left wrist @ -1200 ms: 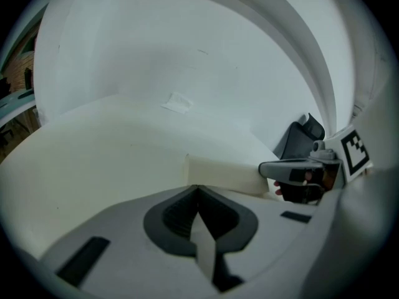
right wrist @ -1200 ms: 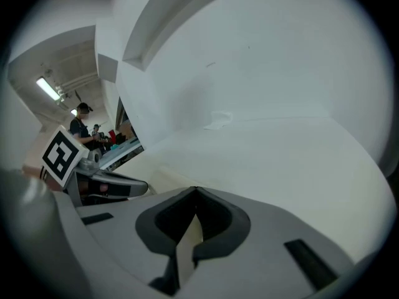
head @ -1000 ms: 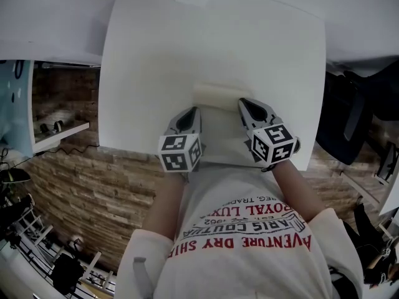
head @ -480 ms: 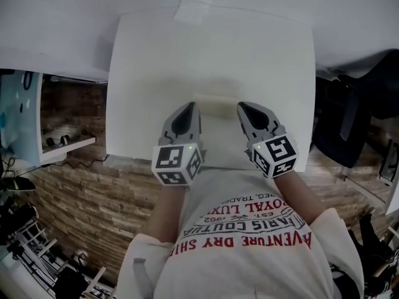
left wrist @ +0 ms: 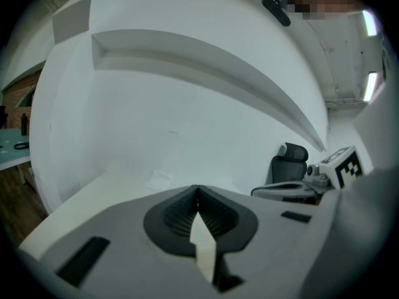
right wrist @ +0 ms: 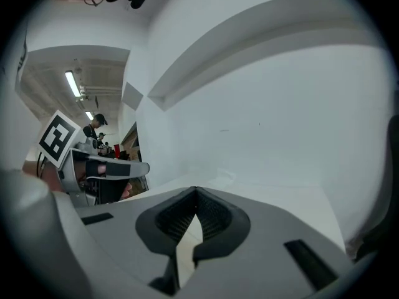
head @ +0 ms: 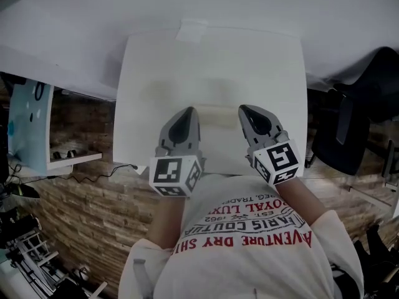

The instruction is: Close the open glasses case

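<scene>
Though glasses case (head: pixel 215 114) on table (head: pixel 162 73) in head view only; left tongs (left wrist: pixel 197 187) & right tongs (right wrist: pixel 197 190) together, empty

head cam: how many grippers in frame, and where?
2. The left gripper is over the near part of the white table at left, the right gripper beside it at right. Both are shut and empty, with a faint pale glasses case between their tips. None seems hidden.

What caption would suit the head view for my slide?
Left claw and right claw, both shut, flank the pale cream glasses case on a white rectangular table.
</scene>
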`<action>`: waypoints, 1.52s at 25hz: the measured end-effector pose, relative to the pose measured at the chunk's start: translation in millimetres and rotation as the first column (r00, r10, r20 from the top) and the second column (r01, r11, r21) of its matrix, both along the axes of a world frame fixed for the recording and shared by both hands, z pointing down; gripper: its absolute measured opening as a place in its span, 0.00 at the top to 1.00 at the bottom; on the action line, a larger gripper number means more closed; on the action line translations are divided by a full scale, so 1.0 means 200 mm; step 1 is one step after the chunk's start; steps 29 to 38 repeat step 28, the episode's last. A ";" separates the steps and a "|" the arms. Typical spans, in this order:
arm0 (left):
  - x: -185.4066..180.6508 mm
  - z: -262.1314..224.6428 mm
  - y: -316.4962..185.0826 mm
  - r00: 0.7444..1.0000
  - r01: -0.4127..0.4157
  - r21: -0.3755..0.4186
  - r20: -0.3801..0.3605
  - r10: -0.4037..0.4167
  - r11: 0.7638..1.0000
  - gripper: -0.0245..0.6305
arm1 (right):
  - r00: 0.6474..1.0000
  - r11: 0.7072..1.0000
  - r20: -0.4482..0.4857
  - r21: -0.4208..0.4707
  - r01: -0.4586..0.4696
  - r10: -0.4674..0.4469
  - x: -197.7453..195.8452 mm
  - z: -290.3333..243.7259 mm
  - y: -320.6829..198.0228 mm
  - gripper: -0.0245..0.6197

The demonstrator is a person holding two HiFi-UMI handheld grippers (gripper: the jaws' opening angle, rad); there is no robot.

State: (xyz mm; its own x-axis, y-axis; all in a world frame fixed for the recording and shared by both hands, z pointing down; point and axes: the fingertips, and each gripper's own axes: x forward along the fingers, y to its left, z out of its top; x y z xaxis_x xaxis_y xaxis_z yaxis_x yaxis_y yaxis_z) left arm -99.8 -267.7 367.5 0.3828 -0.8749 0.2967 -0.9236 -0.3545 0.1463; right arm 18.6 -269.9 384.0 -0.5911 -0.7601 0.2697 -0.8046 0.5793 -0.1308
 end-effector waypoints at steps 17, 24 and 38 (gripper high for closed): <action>0.13 -0.05 0.10 0.995 -0.073 0.014 0.074 0.072 0.997 0.96 | 1.000 0.999 -0.003 0.041 -0.017 0.017 0.06 -0.08 0.06 0.94; 0.11 -0.04 0.12 0.997 -0.049 0.004 0.054 0.049 0.999 0.96 | 1.000 0.999 -0.010 0.032 -0.012 0.012 0.06 -0.07 0.09 0.94; 0.10 -0.03 0.15 0.998 -0.041 -0.004 0.042 0.041 0.999 0.96 | 1.000 0.999 -0.015 0.033 0.000 0.001 0.04 -0.07 0.12 0.94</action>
